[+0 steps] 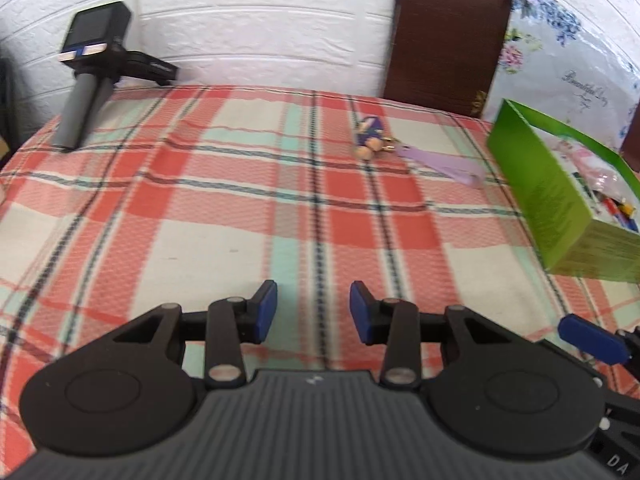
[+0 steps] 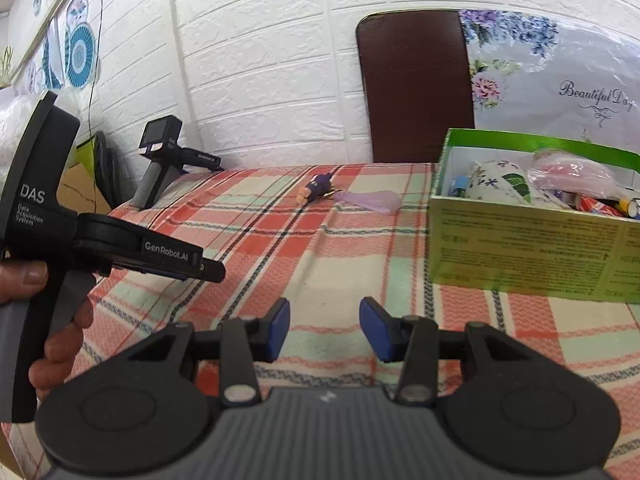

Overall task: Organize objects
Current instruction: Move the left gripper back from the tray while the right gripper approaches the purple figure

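A small purple doll keychain point(image 1: 370, 136) with a lilac strap point(image 1: 448, 164) lies on the plaid tablecloth point(image 1: 240, 208) near the far edge. It also shows in the right wrist view point(image 2: 318, 188). A green open box point(image 1: 560, 196) holding several items stands at the right; it also shows in the right wrist view point(image 2: 532, 248). My left gripper point(image 1: 313, 312) is open and empty over the near cloth. My right gripper point(image 2: 324, 330) is open and empty, left of the box front. The left gripper's body point(image 2: 120, 252) shows at the left of the right wrist view.
A spare black gripper device point(image 1: 94, 64) rests at the far left corner of the table, also in the right wrist view point(image 2: 164, 156). A brown chair back point(image 2: 414, 84) stands behind the table against a white brick wall. A flowered bag point(image 2: 560, 76) sits behind the box.
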